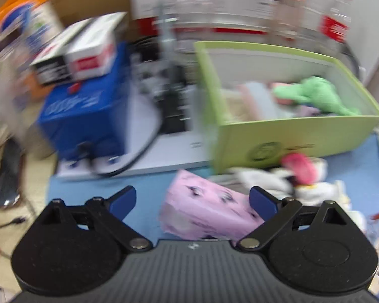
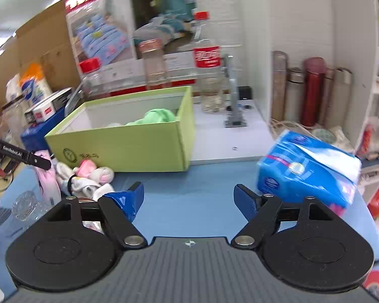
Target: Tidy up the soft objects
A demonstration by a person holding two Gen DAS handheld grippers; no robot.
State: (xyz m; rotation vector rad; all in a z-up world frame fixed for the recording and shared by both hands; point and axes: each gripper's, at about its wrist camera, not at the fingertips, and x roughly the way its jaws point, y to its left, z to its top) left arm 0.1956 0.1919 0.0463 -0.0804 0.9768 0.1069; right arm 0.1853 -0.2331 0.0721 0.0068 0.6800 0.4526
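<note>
pink tissue pack (image 1: pixel 209 208): on blue mat (image 1: pixel 149 189), long axis near-left to far-right, between wide-open, empty left gripper (image 1: pixel 192 200) fingers | right gripper (image 2: pixel 188 198): parted, empty | green box (image 1: pixel 290 136): far, holds green soft toy (image 1: pixel 315 93) | socks (image 1: pixel 290 176): near box front | room: cluttered, blurred

A white wall (image 2: pixel 290 12) filled the upper right of the right wrist view, with a white shelf unit (image 2: pixel 353 50) at the far right edge. Brown cardboard (image 2: pixel 38 45) stood at the upper left. A bedding poster (image 2: pixel 128 25) leaned at top centre. A blue tabletop (image 2: pixel 194 202) spread across the lower middle. Beige floor (image 1: pixel 25 189) showed at the left wrist view's lower left.
</note>
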